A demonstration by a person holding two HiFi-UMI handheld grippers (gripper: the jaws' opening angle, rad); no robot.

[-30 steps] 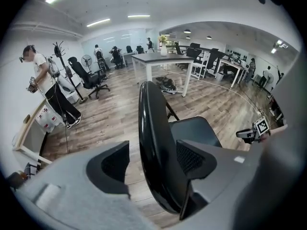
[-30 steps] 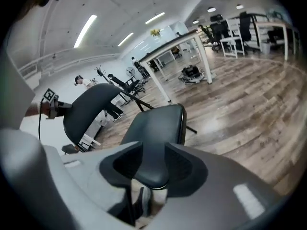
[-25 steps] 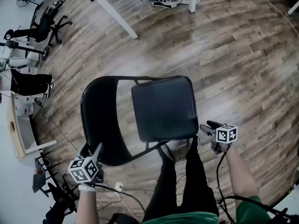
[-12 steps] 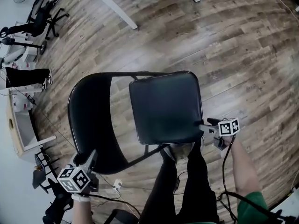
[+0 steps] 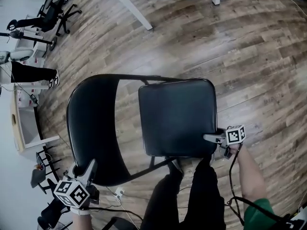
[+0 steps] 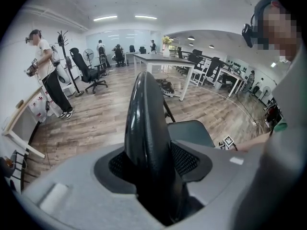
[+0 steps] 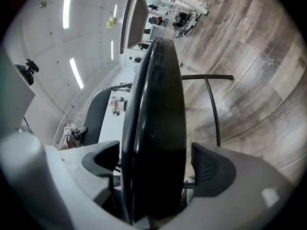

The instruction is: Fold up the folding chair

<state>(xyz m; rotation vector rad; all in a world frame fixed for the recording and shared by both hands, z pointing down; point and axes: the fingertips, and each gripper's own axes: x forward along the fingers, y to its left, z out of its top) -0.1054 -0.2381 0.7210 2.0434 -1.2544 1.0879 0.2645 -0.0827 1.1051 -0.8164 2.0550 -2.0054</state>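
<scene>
Chair: the folding chair (image 5: 144,123) stands open on the wooden floor (image 5: 249,56), just in front of the person's legs (image 5: 192,200).
Seat: the seat (image 5: 177,116) lies flat and level, so folding has not started.
Backrest: the backrest (image 5: 93,128) curves round at the left of the head view, with its top edge toward the person.
Left gripper: the left gripper (image 5: 89,168) points down onto the backrest's top edge. Its fingers (image 6: 189,159) have just been closing, and the edge now fills the gap between them, so the pads appear to press it from both sides.
Left's purpose: probably to hold the frame steady while the seat swings.
Right gripper: the right gripper (image 5: 211,138) is at the seat's near right corner and lies almost level.
Right fingers: its fingers (image 7: 211,169) have just been opening and stand wide apart. The seat's edge runs between them, with a clear gap on one side, so nothing is clamped yet.
Right's purpose: the front edge is far from the hinge, so a lift there should tip the seat most easily.
Next, as a guess: close on the seat edge, then lift it toward the backrest.
Risk: the chair may slide on the smooth floor if the backrest hold slips.
Surroundings: a white table (image 5: 129,6) stands well apart.
</scene>
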